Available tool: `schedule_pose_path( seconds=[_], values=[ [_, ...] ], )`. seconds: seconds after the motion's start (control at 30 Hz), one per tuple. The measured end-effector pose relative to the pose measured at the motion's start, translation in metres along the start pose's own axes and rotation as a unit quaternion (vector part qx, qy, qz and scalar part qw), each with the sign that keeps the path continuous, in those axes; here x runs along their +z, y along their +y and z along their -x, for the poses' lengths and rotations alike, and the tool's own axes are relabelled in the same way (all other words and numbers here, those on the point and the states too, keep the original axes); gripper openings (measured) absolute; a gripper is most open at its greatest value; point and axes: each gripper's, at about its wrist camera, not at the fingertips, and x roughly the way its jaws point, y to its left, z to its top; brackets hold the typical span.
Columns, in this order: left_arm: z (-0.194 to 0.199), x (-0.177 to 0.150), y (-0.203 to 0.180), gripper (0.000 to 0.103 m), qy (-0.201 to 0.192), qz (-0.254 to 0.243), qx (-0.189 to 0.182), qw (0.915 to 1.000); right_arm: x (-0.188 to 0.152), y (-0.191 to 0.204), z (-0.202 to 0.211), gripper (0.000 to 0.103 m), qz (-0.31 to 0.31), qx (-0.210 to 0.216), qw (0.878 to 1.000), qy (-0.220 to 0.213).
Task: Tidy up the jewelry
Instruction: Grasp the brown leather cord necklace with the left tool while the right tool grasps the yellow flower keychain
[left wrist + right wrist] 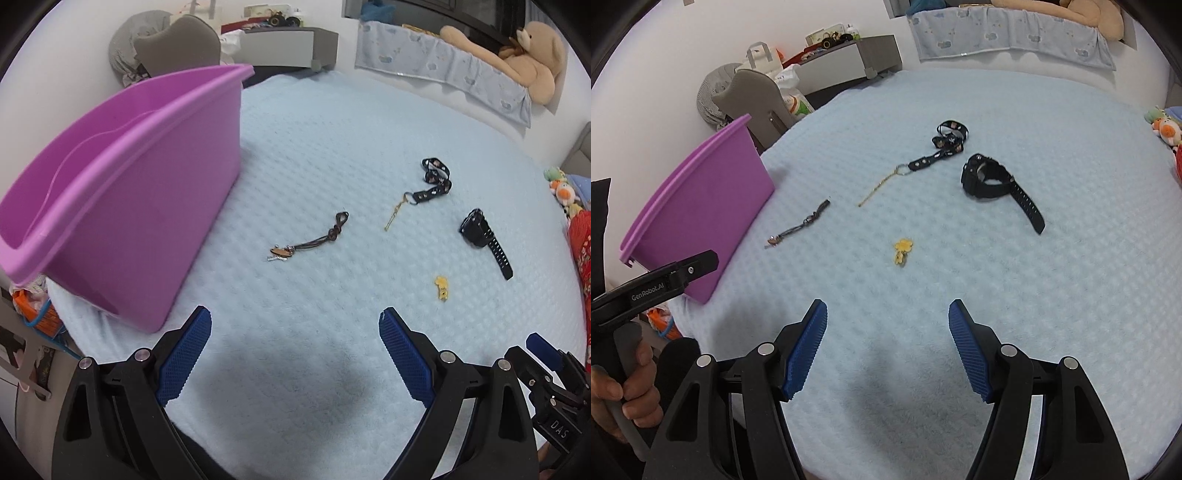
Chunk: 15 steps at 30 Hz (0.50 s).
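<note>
Several pieces lie on a light blue blanket (314, 155): a brown cord bracelet (310, 238) (799, 227), a black patterned strap with a gold chain (432, 182) (938, 147), a black watch (484, 238) (993, 181) and a small yellow charm (442, 288) (902, 250). A purple plastic bin (122, 192) (698, 218) stands at the left. My left gripper (295, 317) hovers open above the blanket, short of the bracelet. My right gripper (888, 306) is open too, nothing between its blue pads, just short of the charm.
A hand (617, 391) holds the left gripper's handle at the left of the right wrist view. A teddy bear (524, 59) and a blue cloth (443, 66) lie beyond the blanket. Small plush toys (563, 192) sit at the right edge; a grey shelf (288, 44) stands behind.
</note>
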Motion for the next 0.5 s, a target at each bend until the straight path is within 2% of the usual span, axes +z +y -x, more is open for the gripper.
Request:
schedule_pose_path(
  seconds=[0.5],
  values=[
    [-0.07, 0.018, 0.005, 0.091, 0.006, -0.005, 0.005, 1.0, 0.013, 0.009, -0.064, 0.066, 0.016, -0.015, 1.0, 0.021]
  ],
)
